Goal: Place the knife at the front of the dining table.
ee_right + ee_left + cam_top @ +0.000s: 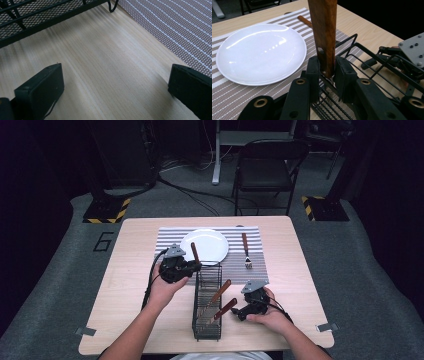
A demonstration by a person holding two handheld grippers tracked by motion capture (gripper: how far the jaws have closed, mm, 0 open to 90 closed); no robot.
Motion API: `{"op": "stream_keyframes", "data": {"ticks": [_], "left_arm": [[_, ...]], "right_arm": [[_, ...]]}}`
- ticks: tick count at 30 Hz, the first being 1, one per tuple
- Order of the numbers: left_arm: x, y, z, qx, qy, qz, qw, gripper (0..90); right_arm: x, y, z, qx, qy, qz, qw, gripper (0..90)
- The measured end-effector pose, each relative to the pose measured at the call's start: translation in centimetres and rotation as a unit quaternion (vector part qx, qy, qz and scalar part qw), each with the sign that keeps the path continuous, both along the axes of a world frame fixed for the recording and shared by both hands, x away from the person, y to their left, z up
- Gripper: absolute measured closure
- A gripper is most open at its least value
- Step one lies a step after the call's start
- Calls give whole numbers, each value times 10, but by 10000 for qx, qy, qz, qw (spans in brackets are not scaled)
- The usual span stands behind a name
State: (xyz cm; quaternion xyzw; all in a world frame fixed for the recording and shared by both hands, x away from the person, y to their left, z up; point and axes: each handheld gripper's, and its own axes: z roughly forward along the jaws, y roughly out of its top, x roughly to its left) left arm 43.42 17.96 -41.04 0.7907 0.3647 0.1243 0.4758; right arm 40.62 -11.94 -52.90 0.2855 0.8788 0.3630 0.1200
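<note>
High view: holding a wooden-handled utensil [195,253] upright in the left tongs [192,266], over the far end of the wire basket [207,322].
Left tongs: pinching the handle low, long axis standing vertical.
Right tongs [239,312]: gaping wide, gripping nothing, hovering over the desk [130,285].
Plate [204,246]: lying just beyond, nearer the left hand.

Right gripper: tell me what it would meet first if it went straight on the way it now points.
Probably the black wire basket. The right gripper is open over bare wooden table, with the basket's lower rail ahead and the striped placemat off to one side. Depth is unclear.
</note>
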Motion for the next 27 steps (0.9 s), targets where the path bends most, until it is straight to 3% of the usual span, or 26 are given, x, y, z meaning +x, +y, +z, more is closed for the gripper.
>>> {"op": "stream_keyframes", "data": {"ticks": [2,15,20,27], "left_arm": [[-2,1,2,29,-107,-6,9999,763],[-14,-1,11,-40,-245,-206,9995,764],[-21,0,24,-78,-313,-255,9992,763],[-33,6,46,-303,-515,-328,9977,764]], "right_arm": [[0,0,0,-4,-7,3,10000,0],[0,0,0,-1,-5,7,10000,0],[0,0,0,-5,-8,19,10000,0],[0,0,0,-1,-40,38,10000,0]]}}
